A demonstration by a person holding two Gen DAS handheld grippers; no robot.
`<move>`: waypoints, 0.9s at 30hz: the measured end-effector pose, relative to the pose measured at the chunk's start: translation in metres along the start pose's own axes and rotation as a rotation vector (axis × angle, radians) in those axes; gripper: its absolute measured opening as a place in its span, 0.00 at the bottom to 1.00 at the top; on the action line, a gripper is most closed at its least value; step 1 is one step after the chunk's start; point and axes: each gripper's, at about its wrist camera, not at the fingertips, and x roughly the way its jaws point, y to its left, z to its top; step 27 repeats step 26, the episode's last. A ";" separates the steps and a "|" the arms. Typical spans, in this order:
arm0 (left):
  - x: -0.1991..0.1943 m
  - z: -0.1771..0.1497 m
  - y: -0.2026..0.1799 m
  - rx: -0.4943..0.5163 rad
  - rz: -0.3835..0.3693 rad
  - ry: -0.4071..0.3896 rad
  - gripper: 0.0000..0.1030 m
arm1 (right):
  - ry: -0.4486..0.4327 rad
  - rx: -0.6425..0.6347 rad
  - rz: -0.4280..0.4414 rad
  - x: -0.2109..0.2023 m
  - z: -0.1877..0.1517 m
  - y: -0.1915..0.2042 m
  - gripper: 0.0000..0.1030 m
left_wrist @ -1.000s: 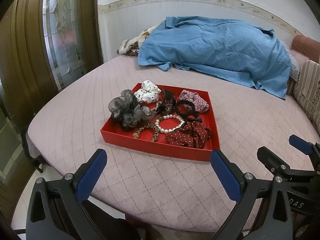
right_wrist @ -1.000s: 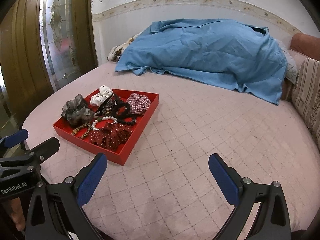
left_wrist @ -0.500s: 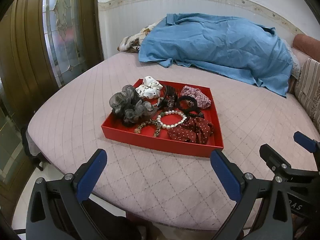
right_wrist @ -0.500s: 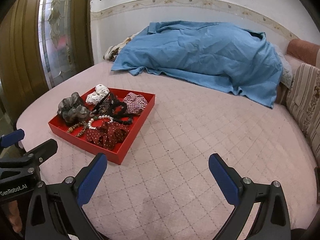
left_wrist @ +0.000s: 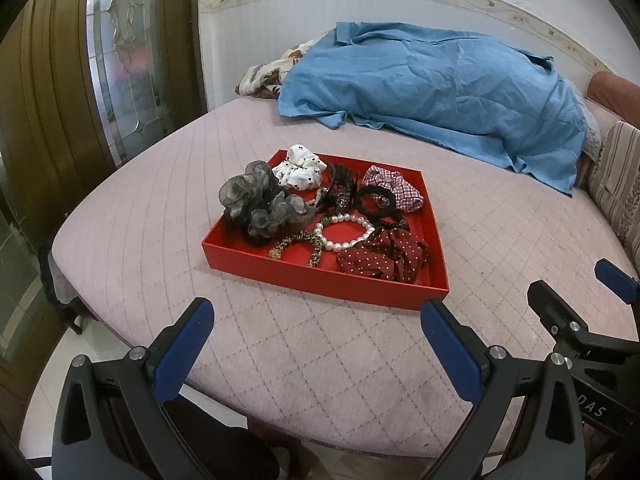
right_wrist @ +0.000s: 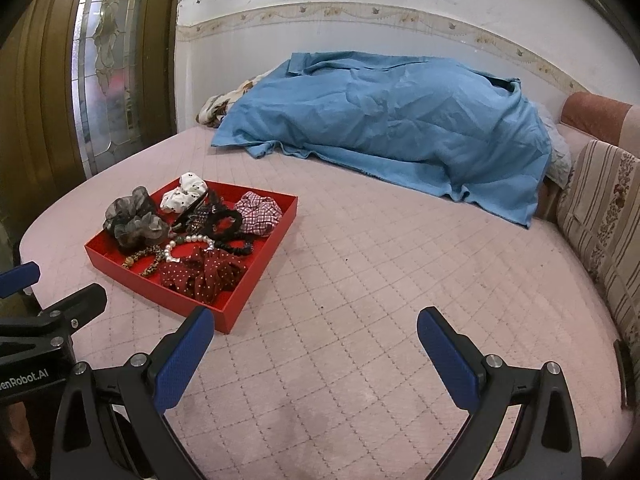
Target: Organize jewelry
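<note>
A red tray (left_wrist: 320, 280) (right_wrist: 256, 276) lies on a pink quilted bed. Inside it are a grey scrunchie (left_wrist: 256, 204) (right_wrist: 134, 220), a white dotted scrunchie (left_wrist: 298, 170), a plaid scrunchie (left_wrist: 394, 188) (right_wrist: 258, 212), a dark red dotted scrunchie (left_wrist: 384, 256) (right_wrist: 204, 270), a pearl bracelet (left_wrist: 344, 234), black hair ties (left_wrist: 374, 204) and a leopard-print band (left_wrist: 298, 242). My left gripper (left_wrist: 316, 342) hangs open just short of the tray's near wall, holding nothing. Over bare quilt to the tray's right, my right gripper (right_wrist: 314, 344) is open too and holds nothing.
A crumpled blue sheet (left_wrist: 440, 88) (right_wrist: 392, 120) covers the far side of the bed. A wooden door with patterned glass (left_wrist: 120, 60) stands at left. A striped cushion (right_wrist: 604, 216) lines the right side. The bed's edge (left_wrist: 120, 332) drops off near my left gripper.
Both grippers have moved forward toward the bed, so the tray now sits closer and lower in both views. Both jaws stay open.
</note>
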 end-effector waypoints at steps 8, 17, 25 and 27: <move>0.004 0.000 0.003 -0.016 0.000 0.022 1.00 | -0.001 -0.014 -0.015 0.000 -0.002 0.004 1.00; 0.007 0.000 0.007 -0.021 0.013 0.029 1.00 | 0.019 -0.016 -0.008 0.005 -0.004 0.005 1.00; 0.016 0.008 0.013 -0.040 0.051 0.053 1.00 | 0.040 -0.009 0.006 0.009 -0.006 0.004 1.00; 0.017 0.010 0.012 -0.038 0.048 0.057 1.00 | 0.042 -0.005 0.009 0.010 -0.007 0.003 1.00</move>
